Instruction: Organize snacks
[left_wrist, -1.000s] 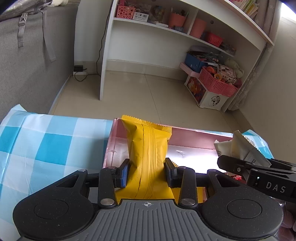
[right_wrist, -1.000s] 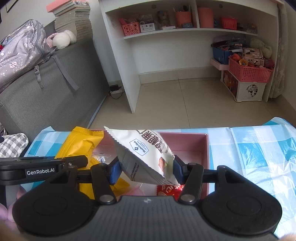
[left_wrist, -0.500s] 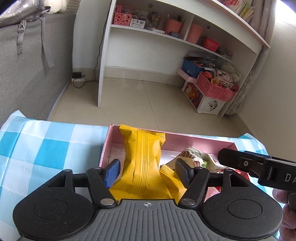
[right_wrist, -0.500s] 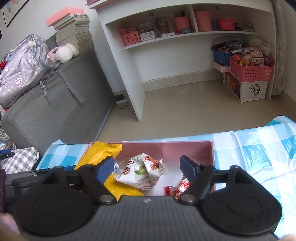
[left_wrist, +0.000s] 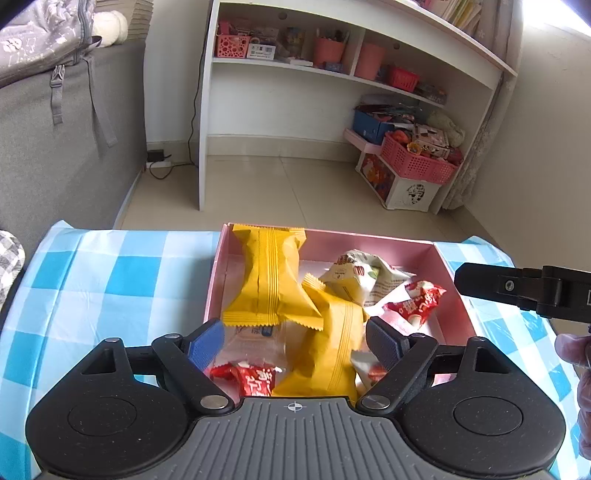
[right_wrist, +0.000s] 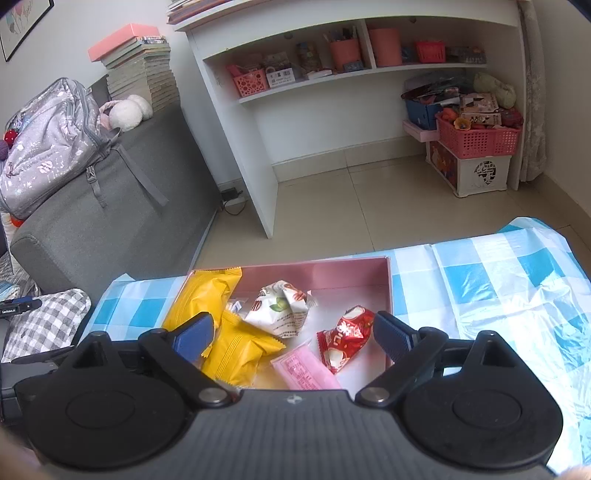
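A pink box (left_wrist: 373, 246) (right_wrist: 325, 273) sits on the blue checked tablecloth and holds several snacks. Two yellow packets (left_wrist: 271, 275) (left_wrist: 334, 341) lie at its left, and both show in the right wrist view (right_wrist: 207, 295) (right_wrist: 240, 350). A white nut packet (left_wrist: 360, 273) (right_wrist: 282, 308), a red candy (left_wrist: 417, 301) (right_wrist: 345, 339), another red packet (left_wrist: 247, 376) and a pink wrapper (right_wrist: 301, 371) lie beside them. My left gripper (left_wrist: 295, 343) hangs above the box, jaws opening, pressing on nothing. My right gripper (right_wrist: 293, 336) is likewise opening and holds nothing.
The blue checked tablecloth (left_wrist: 110, 288) (right_wrist: 498, 288) spreads on both sides of the box. Beyond the table edge are a tiled floor, a white shelf unit (right_wrist: 258, 155), a grey sofa (right_wrist: 110, 206) with a backpack, and a pink basket (left_wrist: 417, 162). A fingertip (left_wrist: 570, 345) shows at the right.
Both grippers opened and drew up and back. The left let go of its yellow packet and the right let go of the white nut packet; both now lie in the box.
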